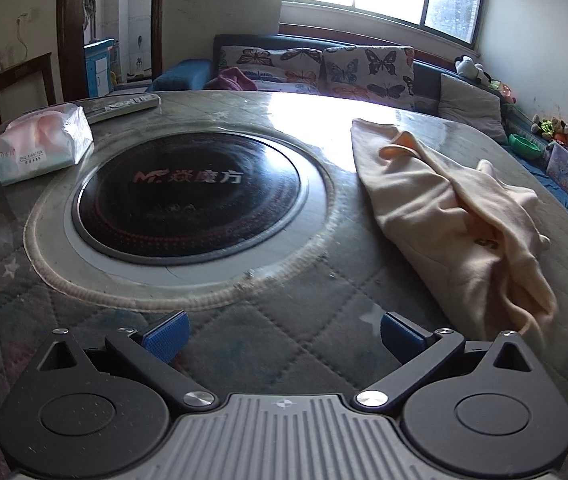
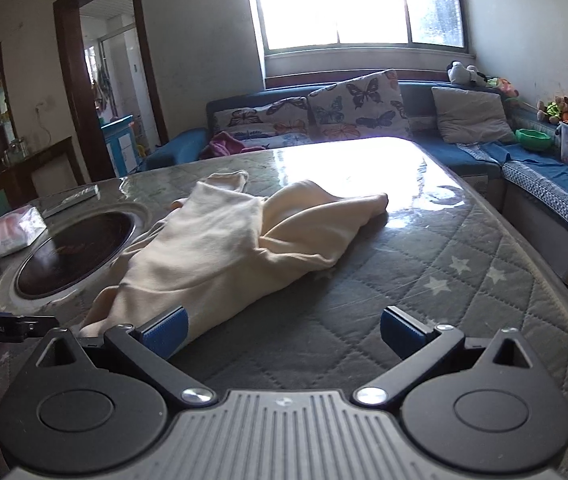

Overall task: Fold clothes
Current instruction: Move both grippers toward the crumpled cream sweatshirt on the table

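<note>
A cream garment (image 1: pixel 448 216) lies crumpled in a long heap on the quilted grey table cover (image 1: pixel 284 344). In the left wrist view it runs along the right side, right of my left gripper (image 1: pixel 281 336), which is open with nothing between its blue pads. In the right wrist view the same cream garment (image 2: pixel 219 240) stretches from the near left toward the middle of the quilted grey table cover (image 2: pixel 424 304). My right gripper (image 2: pixel 281 334) is open; its left pad (image 2: pixel 165 334) sits at the garment's near edge, and I cannot tell if they touch.
A round black hotplate (image 1: pixel 189 196) is set into the table's middle. A tissue pack (image 1: pixel 43 142) and a remote (image 1: pixel 123 106) lie at the far left. A blue sofa (image 2: pixel 544 184) with butterfly cushions (image 2: pixel 360 108) wraps the far and right sides. A black device tip (image 2: pixel 7 326) shows at left.
</note>
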A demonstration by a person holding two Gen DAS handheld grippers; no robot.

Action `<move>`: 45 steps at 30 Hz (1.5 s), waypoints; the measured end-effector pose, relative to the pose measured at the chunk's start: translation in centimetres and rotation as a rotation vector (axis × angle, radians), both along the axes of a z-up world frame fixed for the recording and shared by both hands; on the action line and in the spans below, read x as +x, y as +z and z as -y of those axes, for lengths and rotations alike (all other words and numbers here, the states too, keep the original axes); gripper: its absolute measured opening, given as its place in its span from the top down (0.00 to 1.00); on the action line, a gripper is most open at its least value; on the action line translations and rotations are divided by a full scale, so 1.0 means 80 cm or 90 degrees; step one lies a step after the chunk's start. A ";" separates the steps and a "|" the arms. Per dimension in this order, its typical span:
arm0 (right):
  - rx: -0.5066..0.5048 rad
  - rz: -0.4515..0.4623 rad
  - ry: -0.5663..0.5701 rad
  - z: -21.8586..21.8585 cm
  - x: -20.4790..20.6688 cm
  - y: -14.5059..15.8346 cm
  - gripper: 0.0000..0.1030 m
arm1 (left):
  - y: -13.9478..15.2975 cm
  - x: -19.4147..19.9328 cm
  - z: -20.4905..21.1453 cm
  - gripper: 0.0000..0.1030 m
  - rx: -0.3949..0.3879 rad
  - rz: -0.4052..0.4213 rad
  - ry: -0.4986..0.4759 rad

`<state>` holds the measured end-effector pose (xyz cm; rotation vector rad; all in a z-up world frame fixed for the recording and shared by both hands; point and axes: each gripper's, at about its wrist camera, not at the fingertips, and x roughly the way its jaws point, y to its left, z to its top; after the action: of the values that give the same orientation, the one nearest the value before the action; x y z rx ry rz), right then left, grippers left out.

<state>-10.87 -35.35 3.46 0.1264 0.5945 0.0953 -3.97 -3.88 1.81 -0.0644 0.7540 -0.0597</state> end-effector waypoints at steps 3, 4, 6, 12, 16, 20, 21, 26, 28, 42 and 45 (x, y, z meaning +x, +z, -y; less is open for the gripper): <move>0.002 -0.001 0.014 -0.008 -0.006 -0.003 0.00 | 0.003 -0.005 0.011 0.00 0.004 0.000 -0.011; 0.003 -0.002 0.017 -0.009 -0.008 -0.004 0.00 | 0.004 -0.007 0.014 0.00 0.005 0.000 -0.015; 0.010 -0.007 0.026 -0.014 -0.014 -0.006 0.00 | 0.005 -0.010 0.021 0.00 0.008 0.000 -0.022; 0.010 -0.011 0.038 -0.024 -0.021 -0.011 0.00 | 0.011 -0.020 0.043 0.00 0.015 0.000 -0.044; 0.000 -0.010 0.043 -0.030 -0.025 -0.009 0.00 | 0.012 -0.022 0.052 0.00 0.022 -0.003 -0.050; -0.005 -0.018 0.045 -0.035 -0.024 -0.008 0.00 | 0.012 -0.022 0.060 0.00 0.033 -0.011 -0.054; -0.009 -0.021 0.043 -0.037 -0.024 -0.008 0.00 | 0.012 -0.022 0.061 0.00 0.034 -0.013 -0.054; -0.022 -0.034 0.041 -0.044 -0.022 -0.006 0.00 | 0.013 -0.022 0.067 0.00 0.038 -0.024 -0.052; -0.025 -0.040 0.041 -0.046 -0.022 -0.006 0.00 | 0.014 -0.022 0.070 0.00 0.039 -0.024 -0.052; -0.039 -0.069 0.058 -0.060 -0.017 -0.011 0.00 | 0.016 -0.020 0.078 0.00 0.045 -0.039 -0.039; -0.035 -0.072 0.056 -0.060 -0.016 -0.012 0.00 | 0.016 -0.019 0.078 0.00 0.048 -0.040 -0.034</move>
<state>-12.16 -30.58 2.50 0.0524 0.7157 0.1579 -5.52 -10.16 3.08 0.0256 0.8202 -0.0812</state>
